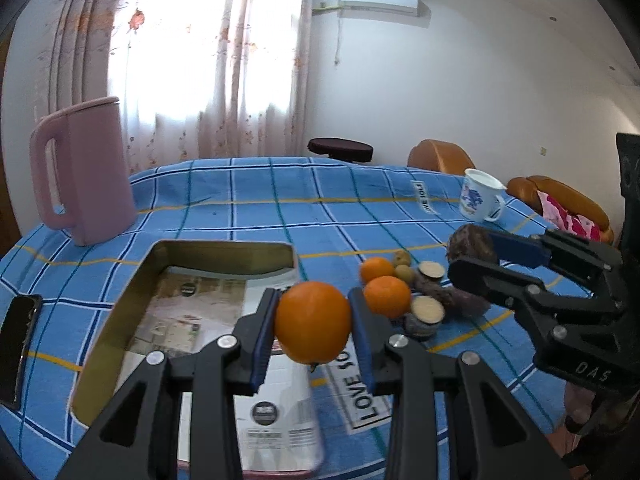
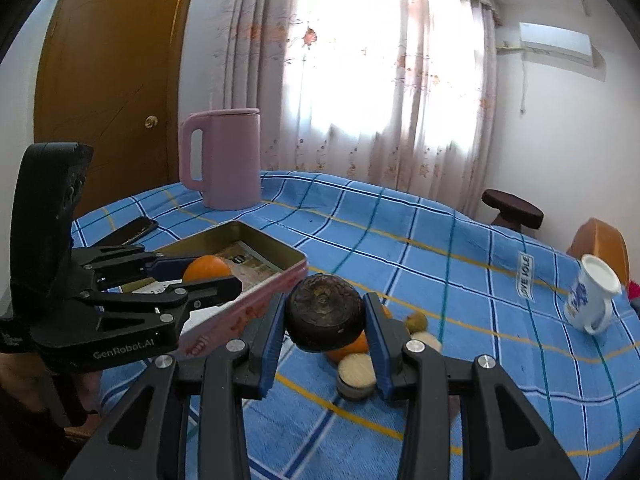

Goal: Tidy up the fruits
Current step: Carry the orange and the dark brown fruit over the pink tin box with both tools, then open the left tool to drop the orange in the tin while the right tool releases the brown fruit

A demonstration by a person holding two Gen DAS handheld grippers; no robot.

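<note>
My left gripper is shut on an orange, held above the near right edge of an open metal tin lined with printed paper. To its right, my right gripper is shut on a dark brown, rough round fruit. In the right wrist view that brown fruit fills the right gripper, just right of the tin. The left gripper carries the orange over the tin. A pile of two oranges, small green fruits and cut root pieces lies on the blue checked cloth.
A pink kettle stands at the table's far left, with a dark phone lying near the left edge. A white mug sits far right. Brown chairs and a dark stool stand beyond the table.
</note>
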